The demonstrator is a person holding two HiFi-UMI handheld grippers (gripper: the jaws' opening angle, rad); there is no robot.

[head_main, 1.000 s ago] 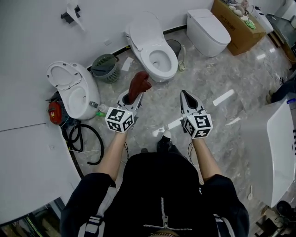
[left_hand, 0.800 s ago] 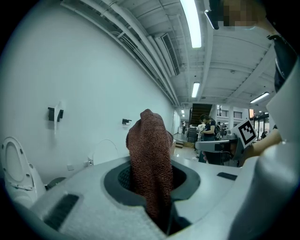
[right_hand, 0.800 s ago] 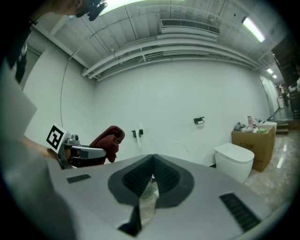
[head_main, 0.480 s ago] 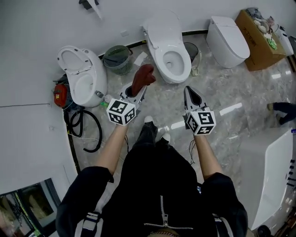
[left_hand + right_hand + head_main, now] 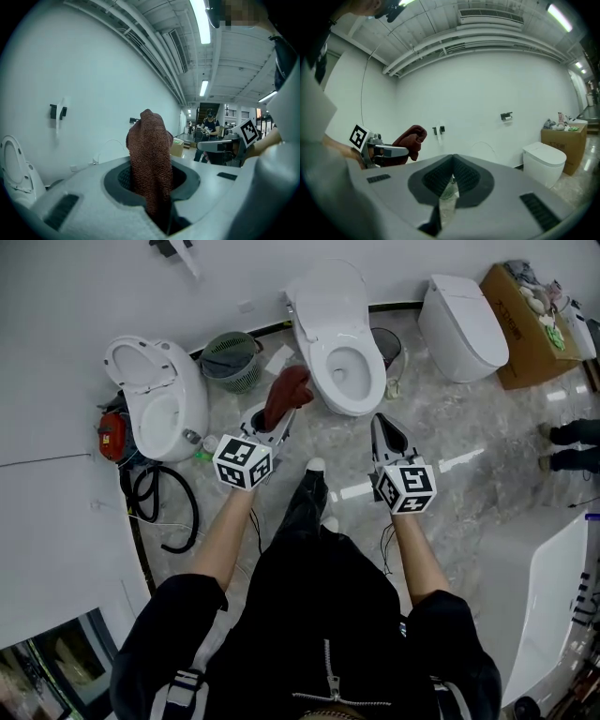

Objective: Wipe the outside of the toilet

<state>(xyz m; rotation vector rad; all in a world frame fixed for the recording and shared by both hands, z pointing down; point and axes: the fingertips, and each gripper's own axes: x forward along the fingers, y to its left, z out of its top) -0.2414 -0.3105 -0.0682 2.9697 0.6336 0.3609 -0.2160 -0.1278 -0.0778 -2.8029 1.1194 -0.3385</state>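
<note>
Cloth (image 5: 286, 392), reddish-brown, stands up from the left hand-held gripper (image 5: 270, 426), whose jaws are clamped on it, close beside the open white toilet (image 5: 339, 352) standing against the wall. The right hand-held gripper (image 5: 383, 431) hangs near the bowl's front, jaws together, empty.

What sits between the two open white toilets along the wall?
A green mesh plastic basket on the floor; the head view shows it.
</note>
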